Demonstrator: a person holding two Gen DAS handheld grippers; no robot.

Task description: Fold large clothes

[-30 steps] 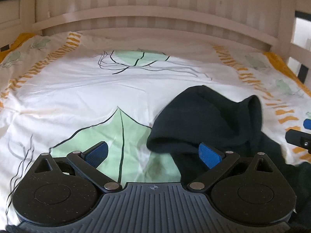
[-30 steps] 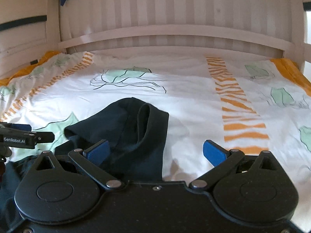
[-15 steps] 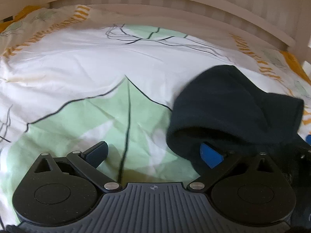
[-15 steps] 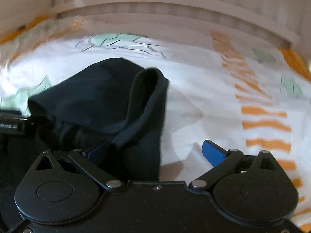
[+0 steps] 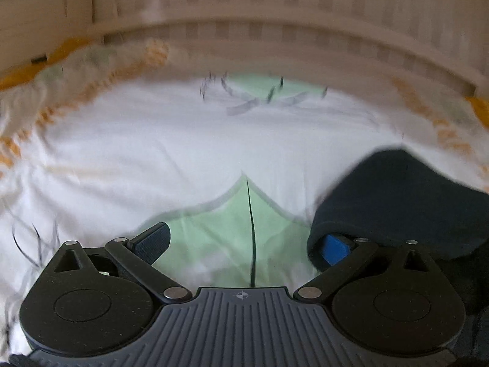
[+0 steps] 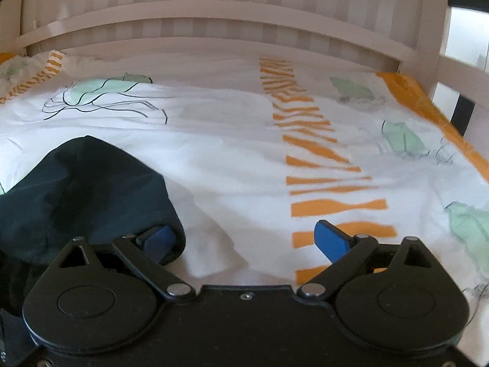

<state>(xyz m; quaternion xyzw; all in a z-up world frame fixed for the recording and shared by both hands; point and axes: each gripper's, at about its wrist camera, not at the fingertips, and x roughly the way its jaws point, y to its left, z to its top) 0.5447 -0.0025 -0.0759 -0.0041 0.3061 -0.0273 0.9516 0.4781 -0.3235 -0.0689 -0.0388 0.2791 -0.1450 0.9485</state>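
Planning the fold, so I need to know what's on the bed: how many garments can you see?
1. A single dark garment lies bunched on the bedsheet, draped over the left gripper's right finger and the right gripper's left finger. More may lie out of frame.

A white duvet cover (image 6: 232, 159) spreads over the bed, wrinkled in soft folds. A large pale green leaf (image 5: 232, 229) with a dark centre vein is printed near 6 o'clock of the left wrist view, and a smaller green leaf with black line drawing (image 6: 104, 91) sits toward 10 o'clock of the right wrist view. A column of orange dashes (image 6: 318, 165) runs up the cover at 3 o'clock there, with an orange border (image 6: 440, 122) along the far right edge. Behind, at 12 o'clock, stands a pale slatted bed rail (image 6: 214, 18).
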